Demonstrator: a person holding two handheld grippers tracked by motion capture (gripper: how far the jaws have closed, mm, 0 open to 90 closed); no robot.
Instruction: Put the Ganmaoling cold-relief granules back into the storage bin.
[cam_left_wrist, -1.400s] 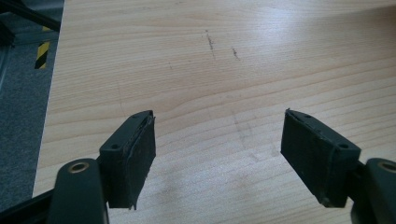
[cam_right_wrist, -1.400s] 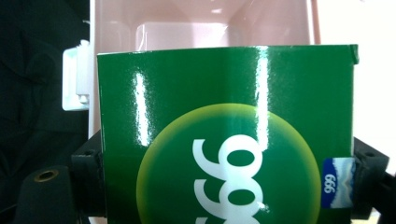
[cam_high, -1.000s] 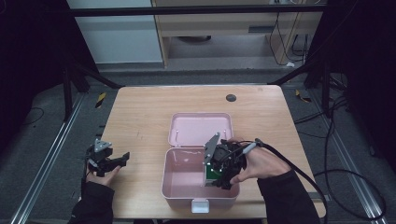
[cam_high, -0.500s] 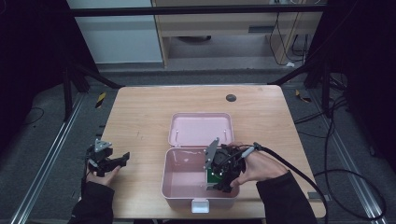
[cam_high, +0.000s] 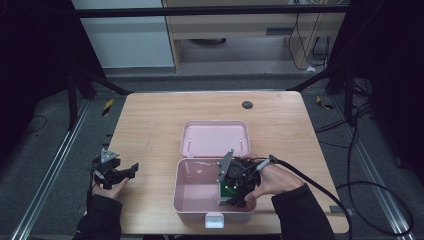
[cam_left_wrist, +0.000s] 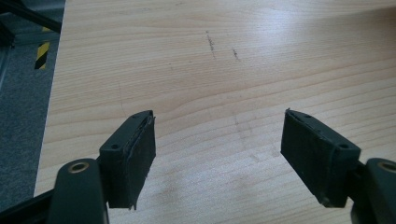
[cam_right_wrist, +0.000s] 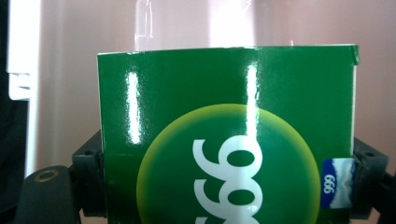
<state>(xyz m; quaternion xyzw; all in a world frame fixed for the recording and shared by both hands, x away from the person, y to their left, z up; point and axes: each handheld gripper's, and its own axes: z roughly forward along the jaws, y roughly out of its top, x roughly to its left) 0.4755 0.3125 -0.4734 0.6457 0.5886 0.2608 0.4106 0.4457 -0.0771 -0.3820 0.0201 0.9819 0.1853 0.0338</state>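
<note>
A pink box stands open at the table's front middle, its lid laid back flat behind it. My right gripper reaches down into the box's right half, shut on a glossy green carton with white "999" print; the carton shows as a small green patch between the black jaws. The pink box wall rises just behind the carton. My left gripper hovers low over the table's left front edge, open, with bare wood between its pads.
The wooden table has a small dark round disc near its back edge. A white latch sticks out from the box's front. Metal rails and cables run along the floor on both sides.
My right gripper with the green carton has sunk slightly lower and toward the front inside the box. The left gripper has stayed put.
</note>
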